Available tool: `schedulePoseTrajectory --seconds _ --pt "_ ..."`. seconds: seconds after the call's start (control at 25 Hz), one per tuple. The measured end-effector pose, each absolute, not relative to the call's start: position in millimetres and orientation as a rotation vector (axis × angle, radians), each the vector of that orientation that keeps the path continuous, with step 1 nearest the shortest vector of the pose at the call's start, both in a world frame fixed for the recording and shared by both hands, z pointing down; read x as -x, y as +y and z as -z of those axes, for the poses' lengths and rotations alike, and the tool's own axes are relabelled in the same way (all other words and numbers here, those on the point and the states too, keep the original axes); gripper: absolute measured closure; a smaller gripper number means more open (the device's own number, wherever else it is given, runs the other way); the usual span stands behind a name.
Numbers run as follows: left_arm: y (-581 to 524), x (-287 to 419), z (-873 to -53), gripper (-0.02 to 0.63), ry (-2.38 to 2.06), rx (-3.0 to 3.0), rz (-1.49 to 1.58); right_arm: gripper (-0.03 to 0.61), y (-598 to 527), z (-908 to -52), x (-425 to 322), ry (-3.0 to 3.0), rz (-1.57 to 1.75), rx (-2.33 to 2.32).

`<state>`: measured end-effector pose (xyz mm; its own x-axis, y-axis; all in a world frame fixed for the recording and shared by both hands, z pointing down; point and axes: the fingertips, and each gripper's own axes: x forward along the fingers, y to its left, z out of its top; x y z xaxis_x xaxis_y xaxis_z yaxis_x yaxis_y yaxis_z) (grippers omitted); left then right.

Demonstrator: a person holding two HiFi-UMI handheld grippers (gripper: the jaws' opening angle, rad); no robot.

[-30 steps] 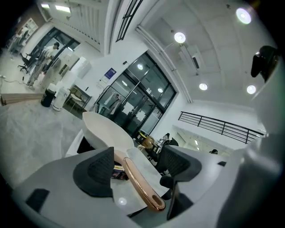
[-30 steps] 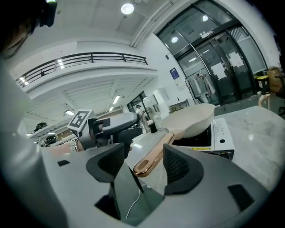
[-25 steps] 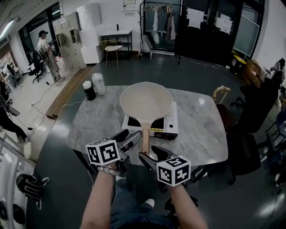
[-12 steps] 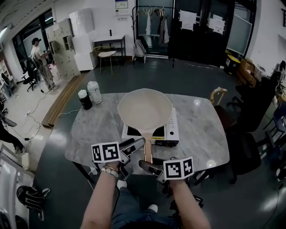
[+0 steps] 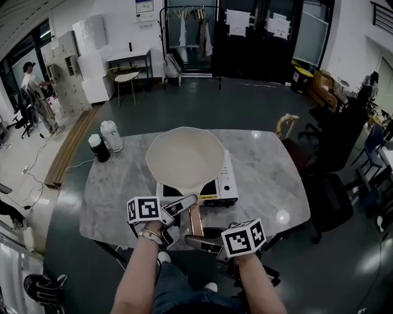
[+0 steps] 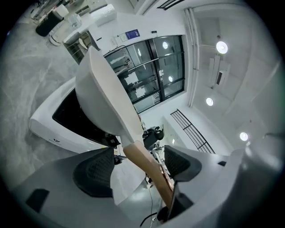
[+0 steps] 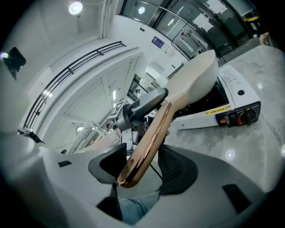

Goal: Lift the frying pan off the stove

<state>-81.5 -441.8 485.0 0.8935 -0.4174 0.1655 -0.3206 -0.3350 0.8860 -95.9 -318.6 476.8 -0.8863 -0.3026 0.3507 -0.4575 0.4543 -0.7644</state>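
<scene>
Left forearm (image 5: 136,279) and right forearm (image 5: 263,288) extend forward, side by side; left gripper (image 6: 138,167), 2 jaws apart about the pan handle (image 5: 195,219); right gripper (image 7: 140,165), jaws closing about it.

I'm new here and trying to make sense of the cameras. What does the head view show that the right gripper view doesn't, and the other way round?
Only the head view: the whole marble table, a black canister and a white canister at its far left, and the frying pan's pale inside.

Only the right gripper view: a ceiling lamp, and the right gripper's jaws closing around the copper handle end, not yet clamped.

Both: the pan, the stove and the left gripper.
</scene>
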Motion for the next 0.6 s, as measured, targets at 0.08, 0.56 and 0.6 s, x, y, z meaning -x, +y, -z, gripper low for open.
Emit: schedulePoseTrajectory --seconds 0.08,0.56,0.6 --pt "-446 75 -490 0.265 -0.511 -1.937 0.103 0.341 -318 -477 96 -2.530 -1.396 -0.665" --pt "-458 36 -498 0.270 -0.301 -1.887 0.103 0.336 -315 -479 96 -2.498 -1.334 -0.684" --pt "-459 33 -496 0.281 -0.293 -1.884 0.118 0.336 -315 -479 96 -2.492 -1.327 -0.686"
